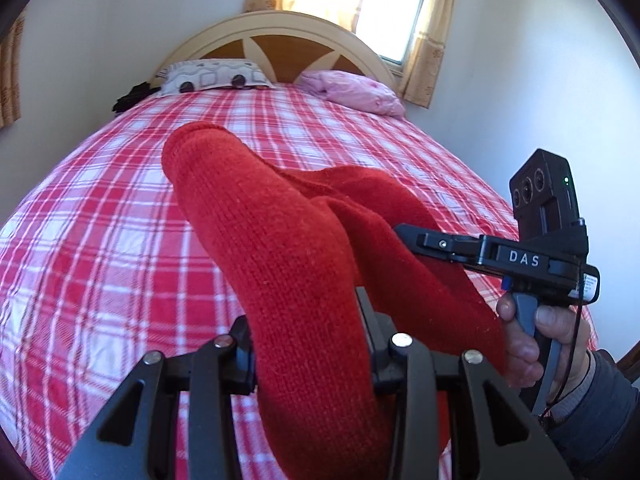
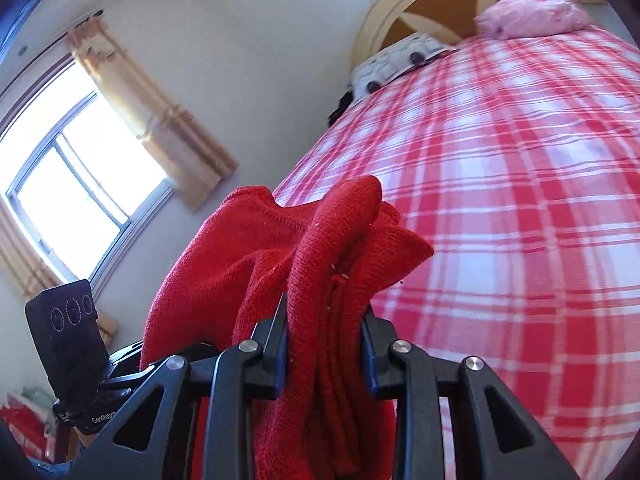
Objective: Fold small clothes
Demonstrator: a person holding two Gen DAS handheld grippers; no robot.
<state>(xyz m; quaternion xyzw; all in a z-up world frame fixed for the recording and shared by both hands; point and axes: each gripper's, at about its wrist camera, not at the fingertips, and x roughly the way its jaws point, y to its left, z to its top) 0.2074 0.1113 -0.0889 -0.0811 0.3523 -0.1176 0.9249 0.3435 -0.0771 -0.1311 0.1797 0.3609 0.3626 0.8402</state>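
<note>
Left gripper (image 1: 310,344): mine, clamped on a thick roll of the red knit garment (image 1: 280,248); the wool fills the gap between both fingers and bulges up and away from me.
Right gripper (image 2: 325,344): also clenched on the red knit garment (image 2: 320,280), with several folded layers bunched between its fingers.
Right gripper from the left wrist view (image 1: 448,246): it comes in from my right, its tip against the cloth's far fold; my right hand (image 1: 536,340) is wrapped around the grey handle.
Left gripper from the right wrist view: only its black camera block and part of its body show at lower left, partly behind the cloth, so I leave its fingers unmarked there.
Garment position: held up off the bed (image 1: 100,220) between my two tools, hanging over the red and white checked sheet.
Far end: a patterned pillow (image 1: 210,76) and a pink pillow (image 1: 354,90) lie against the arched headboard (image 1: 280,46).
Light: a curtained window (image 1: 394,8) above the headboard.
</note>
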